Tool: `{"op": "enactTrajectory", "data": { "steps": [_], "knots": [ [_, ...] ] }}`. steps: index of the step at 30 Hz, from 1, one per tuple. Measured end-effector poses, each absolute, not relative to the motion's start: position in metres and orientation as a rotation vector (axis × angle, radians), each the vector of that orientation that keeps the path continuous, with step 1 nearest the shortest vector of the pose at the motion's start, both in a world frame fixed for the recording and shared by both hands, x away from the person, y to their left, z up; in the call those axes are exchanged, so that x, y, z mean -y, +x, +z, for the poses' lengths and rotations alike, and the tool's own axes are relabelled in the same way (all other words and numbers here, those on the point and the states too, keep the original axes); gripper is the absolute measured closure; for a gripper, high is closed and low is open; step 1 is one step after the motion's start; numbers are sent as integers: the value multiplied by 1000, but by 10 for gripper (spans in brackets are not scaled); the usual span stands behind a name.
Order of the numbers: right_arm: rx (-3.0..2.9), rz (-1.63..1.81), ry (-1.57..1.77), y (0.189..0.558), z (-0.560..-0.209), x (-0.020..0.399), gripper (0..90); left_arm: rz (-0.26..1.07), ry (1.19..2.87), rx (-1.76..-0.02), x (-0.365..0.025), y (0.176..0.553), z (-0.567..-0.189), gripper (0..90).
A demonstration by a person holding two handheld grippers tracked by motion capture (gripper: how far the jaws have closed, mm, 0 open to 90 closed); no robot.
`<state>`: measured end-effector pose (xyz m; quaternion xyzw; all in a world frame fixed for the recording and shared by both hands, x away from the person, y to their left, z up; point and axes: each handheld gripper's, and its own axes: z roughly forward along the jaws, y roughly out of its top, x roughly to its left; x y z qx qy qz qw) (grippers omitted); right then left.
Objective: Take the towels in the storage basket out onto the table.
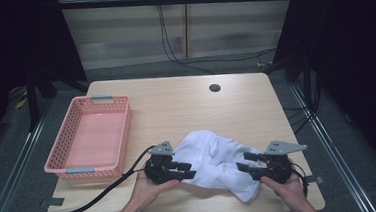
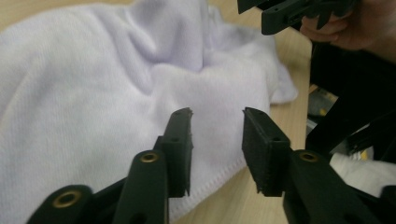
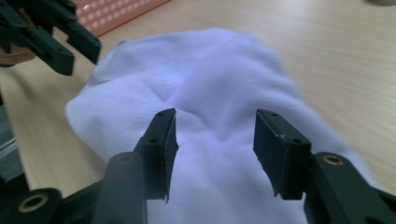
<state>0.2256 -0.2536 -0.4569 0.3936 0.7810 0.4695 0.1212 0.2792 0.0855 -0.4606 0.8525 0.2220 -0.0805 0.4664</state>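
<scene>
Two grippers, left gripper (image 1: pixel 187 175) and right gripper (image 1: pixel 246 163), jaws part open, gripping nothing, flank the white cloth (image 1: pixel 215 161) at the table's (image 1: pixel 185 101) 6 o'clock edge. Shallow pinches could slip off the bunched folds.

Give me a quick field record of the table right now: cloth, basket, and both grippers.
cloth: white cloth, crumpled, lying on the table near its front edge
basket: pink basket, left of the cloth, apart from it, nothing in it
left gripper: left gripper at the cloth's left side, jaws apart above the fabric, nothing pinched
right gripper: right gripper at the cloth's right side, jaws apart over the fabric, nothing pinched
cloth held: no
</scene>
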Motion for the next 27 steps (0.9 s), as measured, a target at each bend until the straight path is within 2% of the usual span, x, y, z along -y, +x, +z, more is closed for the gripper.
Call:
{"op": "enactTrajectory", "data": {
  "steps": [1,2,5,7,8,10,14,17,19,20,22,24,25,27],
  "knots": [
    [-2348,1370,1110,228,-461,237,483,-211,2092,-544,-85,279,-463,512],
    [-2371,1361,1093,229,-462,231,475,-217,2101,-545,-83,279,-466,481],
    [-2402,1370,1068,232,-464,219,466,-216,2149,-524,-74,281,-475,516],
    [-2409,1381,1048,236,-461,213,463,-165,2150,-515,-72,283,-478,723],
    [-2416,1411,1037,238,-458,208,476,-200,2142,-511,-72,286,-478,878],
    [-2423,1420,1026,240,-458,206,486,-162,2113,-527,-74,290,-474,900],
    [-2460,1434,988,243,-456,194,509,-161,2073,-555,-76,297,-465,900],
    [-2506,1415,901,244,-453,177,494,-174,2059,-580,-81,298,-467,896],
    [-2522,1437,888,246,-453,171,495,-174,2061,-615,-85,298,-468,807],
    [-2563,1383,867,250,-456,162,550,-167,2073,-621,-88,297,-468,743],
    [-2582,1357,865,252,-459,160,578,-160,2055,-641,-98,296,-466,726],
    [-2611,1313,872,256,-466,156,774,-137,2056,-654,-107,293,-464,668],
    [-2601,1284,873,256,-467,155,822,-131,2054,-659,-112,291,-464,654],
    [-2588,1328,892,257,-464,159,861,-133,2039,-670,-119,289,-464,639]
  ]
}}
